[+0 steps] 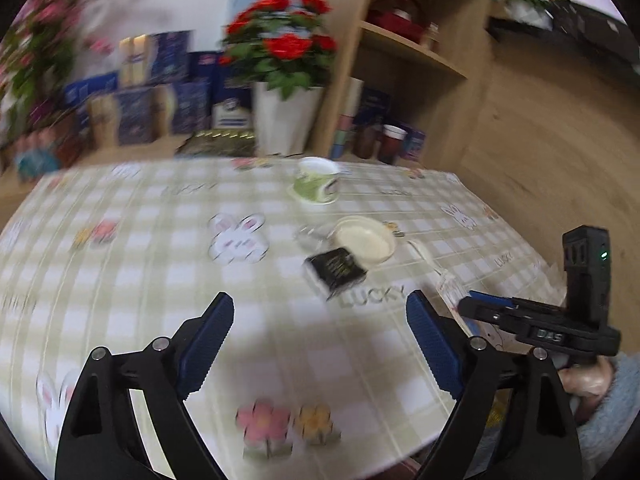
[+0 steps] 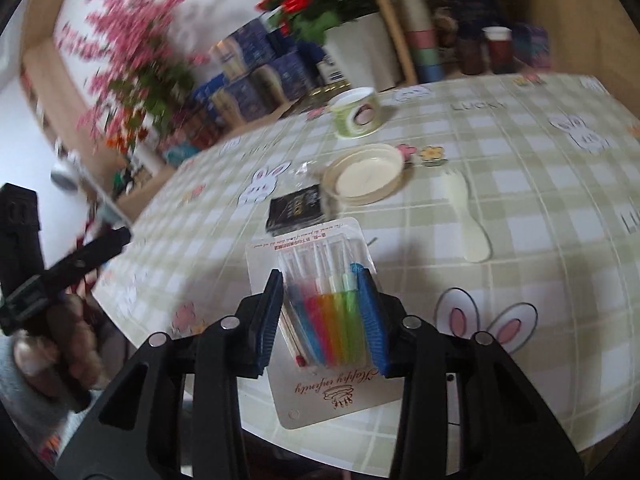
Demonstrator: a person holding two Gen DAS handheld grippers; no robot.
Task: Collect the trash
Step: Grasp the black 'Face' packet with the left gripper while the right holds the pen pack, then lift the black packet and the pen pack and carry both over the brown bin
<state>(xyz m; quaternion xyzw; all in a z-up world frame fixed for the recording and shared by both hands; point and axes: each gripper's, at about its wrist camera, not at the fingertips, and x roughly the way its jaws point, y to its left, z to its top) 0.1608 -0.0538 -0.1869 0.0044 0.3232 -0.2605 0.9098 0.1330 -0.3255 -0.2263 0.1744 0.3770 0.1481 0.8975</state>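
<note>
Right wrist view shows your right gripper (image 2: pixel 320 312) clamped on a blister pack of coloured pens (image 2: pixel 326 312): both blue pads press the sides of the clear bubble, and the white backing card sticks out past the fingertips toward the table's middle and back under the jaws toward you. The pack sits over the near part of the checked tablecloth (image 2: pixel 540 208); you cannot tell from here whether its card touches the cloth.

Just beyond the pack's far edge lies a small black packet (image 2: pixel 296 208), and touching that packet's far right corner is a shallow cream lid (image 2: pixel 366 174). A bit of crumpled clear wrapper (image 2: pixel 302 168) lies just left of the lid. Further back stands a green paper cup (image 2: pixel 356 114), tilted on its side with its mouth toward the shelf. A white plastic spoon (image 2: pixel 470 216) lies to the right of the lid, apart from it.

In the left wrist view your left gripper (image 1: pixel 320 312) hangs above the cloth with its jaws wide apart and nothing between them. The black packet (image 1: pixel 334 268) lies just ahead of its fingertips, slightly right of centre, with the lid (image 1: pixel 366 240) behind it. Your other hand's gripper comes in at the right edge, with the pack's card only faintly visible at its tip.
</note>
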